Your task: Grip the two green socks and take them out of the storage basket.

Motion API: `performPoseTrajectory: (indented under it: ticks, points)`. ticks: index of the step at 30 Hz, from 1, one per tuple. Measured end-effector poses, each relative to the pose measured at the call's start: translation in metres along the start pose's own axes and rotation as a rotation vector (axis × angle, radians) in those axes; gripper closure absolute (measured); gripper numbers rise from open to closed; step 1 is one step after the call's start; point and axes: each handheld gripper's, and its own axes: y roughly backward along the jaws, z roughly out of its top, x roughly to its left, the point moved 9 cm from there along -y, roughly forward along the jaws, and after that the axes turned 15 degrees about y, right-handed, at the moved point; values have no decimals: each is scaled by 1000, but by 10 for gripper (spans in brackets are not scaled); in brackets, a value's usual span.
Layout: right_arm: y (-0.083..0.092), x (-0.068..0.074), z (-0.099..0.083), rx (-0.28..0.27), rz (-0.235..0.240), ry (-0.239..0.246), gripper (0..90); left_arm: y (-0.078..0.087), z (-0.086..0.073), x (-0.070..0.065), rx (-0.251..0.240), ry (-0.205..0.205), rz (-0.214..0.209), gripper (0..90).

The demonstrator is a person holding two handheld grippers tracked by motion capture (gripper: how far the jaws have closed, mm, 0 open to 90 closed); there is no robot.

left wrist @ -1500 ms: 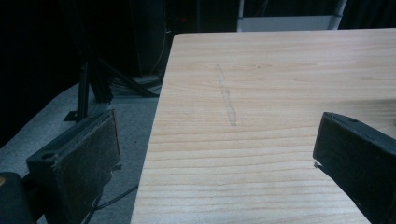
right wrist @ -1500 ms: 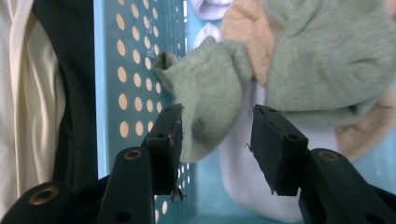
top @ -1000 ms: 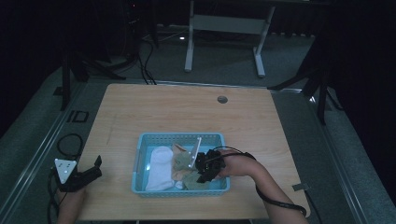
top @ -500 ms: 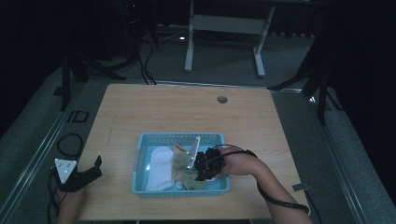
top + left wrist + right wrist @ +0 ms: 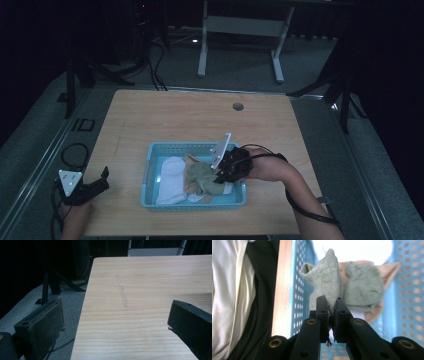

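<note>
A light blue basket (image 5: pixel 195 202) sits on the wooden table (image 5: pixel 190 120) near its front edge. It holds a white sock (image 5: pixel 170 175), a beige sock (image 5: pixel 387 270) and grey-green socks. My right gripper (image 5: pixel 220 179) hangs over the basket's right half, shut on one grey-green sock (image 5: pixel 200 176). In the right gripper view the jaws (image 5: pixel 331 301) pinch that sock (image 5: pixel 327 277), which hangs clear of the basket floor (image 5: pixel 409 290); a second grey-green sock (image 5: pixel 363 288) lies beside it. My left gripper (image 5: pixel 102 179) rests at the table's front left edge, and its jaws (image 5: pixel 115 312) stand wide open with nothing between them.
A round cable hole (image 5: pixel 238 106) sits near the table's far edge. Beyond the table stands a white metal frame (image 5: pixel 240 30). Cables (image 5: pixel 75 150) lie on the floor at the left. Bare wood (image 5: pixel 150 285) stretches ahead of the left gripper.
My right gripper has risen over the basket and drawn the grey-green sock up with it. The left gripper has stayed where it was.
</note>
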Motion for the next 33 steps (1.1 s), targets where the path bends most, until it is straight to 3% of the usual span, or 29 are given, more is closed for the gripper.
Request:
performPoseTrajectory:
  ticks: [5,16,27,33]
  points:
    - [25,-7,-4,-36,-61,-20,848,0,0,0,0,-1,0,4]
    - [84,-21,-32,-87,-203,-113,848,0,0,0,0,-1,3,4]
    - [136,-21,-80,-93,-314,-229,848,0,0,0,0,-1,4,4]
    - [149,-20,-107,-69,-339,-292,848,0,0,0,3,0,6,4]
